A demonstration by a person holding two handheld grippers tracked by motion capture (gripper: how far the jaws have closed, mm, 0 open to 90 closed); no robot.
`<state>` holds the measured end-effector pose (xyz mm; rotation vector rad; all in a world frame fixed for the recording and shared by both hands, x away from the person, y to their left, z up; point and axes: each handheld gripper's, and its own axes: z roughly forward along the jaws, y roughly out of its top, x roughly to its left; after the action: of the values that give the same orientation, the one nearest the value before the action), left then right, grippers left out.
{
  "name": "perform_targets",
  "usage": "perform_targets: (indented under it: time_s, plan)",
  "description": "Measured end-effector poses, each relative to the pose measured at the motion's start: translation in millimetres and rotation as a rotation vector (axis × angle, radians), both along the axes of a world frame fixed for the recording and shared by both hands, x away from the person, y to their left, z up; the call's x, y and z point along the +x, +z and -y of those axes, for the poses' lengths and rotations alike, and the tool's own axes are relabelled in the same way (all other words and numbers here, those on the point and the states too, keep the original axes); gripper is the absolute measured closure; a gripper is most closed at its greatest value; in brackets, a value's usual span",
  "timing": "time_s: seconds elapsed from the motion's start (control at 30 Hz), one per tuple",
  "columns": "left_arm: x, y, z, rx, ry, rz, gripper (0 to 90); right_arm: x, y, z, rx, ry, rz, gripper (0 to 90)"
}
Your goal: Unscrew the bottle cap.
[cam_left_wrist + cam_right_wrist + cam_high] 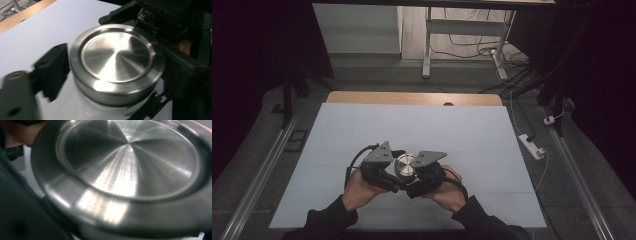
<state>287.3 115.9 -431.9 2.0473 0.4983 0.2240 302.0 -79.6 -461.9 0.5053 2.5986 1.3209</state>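
High view: I had both hands low at the near middle of the white table sheet [422, 125], my left gripper [395, 167] and my right gripper [418, 170] pulled in tight against a round metal lid [405, 165] that sat between them. The lid topped a jar, though the jar body was hidden by the grippers here. Each gripper's grey plate angled toward the lid, left plate on its left, right plate on its right. Bare wooden table edge [412, 98] showed at the far side, beyond the sheet.

Left gripper view: the metal lid [116, 62] was just ahead of me, brushed steel with a raised rim, sitting on a pale, see-through jar [110, 106] that stood on the sheet. One of my black jaws stood at the left of the lid, blurred, with a thin gap to the rim; the other side was lost in dark parts, so my left gripper looked released, not pressing the lid. My right gripper's black body [175, 30] crowded the lid's far right side.

Right gripper view: the lid [130, 170] was very close up and tilted in frame, blurred at the near rim. My right gripper's jaws were clenched tight; I couldn't tell from this shot what exactly the pads pressed on. Part of a hand [22, 132] showed at upper left.
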Motion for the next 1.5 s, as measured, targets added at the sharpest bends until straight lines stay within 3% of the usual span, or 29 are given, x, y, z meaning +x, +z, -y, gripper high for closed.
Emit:
perform_targets:
  time_s: [0.1,0.2,0.3,0.47,0.67,0.9,1.07,1.17,1.3,1.33,1.4,1.5]
  plan:
    - [3.4,6.0,-13.1,-0.049,-0.061,-0.013,5.5,-0.9,2.8,1.2,0.013,0.050,-0.012,14.0]
    - [7.2,7.3,-23.5,-0.057,-0.192,-0.041,9.5,-2.6,3.1,0.9,0.017,0.102,-0.026,13.9]
    - [9.4,4.3,-29.9,-0.077,-0.276,-0.059,10.1,-5.1,2.0,-1.6,0.009,0.144,-0.030,13.9]
    - [8.9,1.2,-28.1,-0.041,-0.311,-0.056,13.0,-10.3,-2.3,-8.0,-0.013,0.201,-0.030,13.9]
    - [8.3,-3.3,-23.5,0.000,-0.336,-0.046,16.1,-11.7,-3.2,-9.1,-0.027,0.202,-0.036,14.0]
    - [8.9,-5.6,-26.6,-0.003,-0.339,-0.036,18.1,-9.9,-0.6,-6.7,-0.006,0.193,-0.046,13.9]
    - [7.5,-6.5,-24.9,0.015,-0.311,-0.027,18.5,-8.3,-2.1,-6.6,-0.017,0.187,-0.043,14.0]
    - [6.5,-7.0,-21.0,0.032,-0.262,-0.019,18.6,-5.7,-3.8,-6.2,-0.026,0.161,-0.040,13.9]
    - [1.2,-5.5,-11.8,0.044,-0.153,-0.010,18.7,-1.6,-5.1,-3.8,-0.021,0.109,-0.049,14.0]
    - [1.2,-5.5,-11.8,0.044,-0.153,-0.010,18.7,-1.6,-5.1,-3.8,-0.021,0.109,-0.049,14.0]
    - [-3.0,-3.1,-5.4,0.024,-0.053,-0.014,18.7,2.1,-3.7,-0.6,0.001,0.082,-0.058,14.0]
    - [-7.7,-2.9,2.5,0.024,0.040,-0.005,18.7,5.5,-2.5,2.5,0.023,0.042,-0.067,14.0]
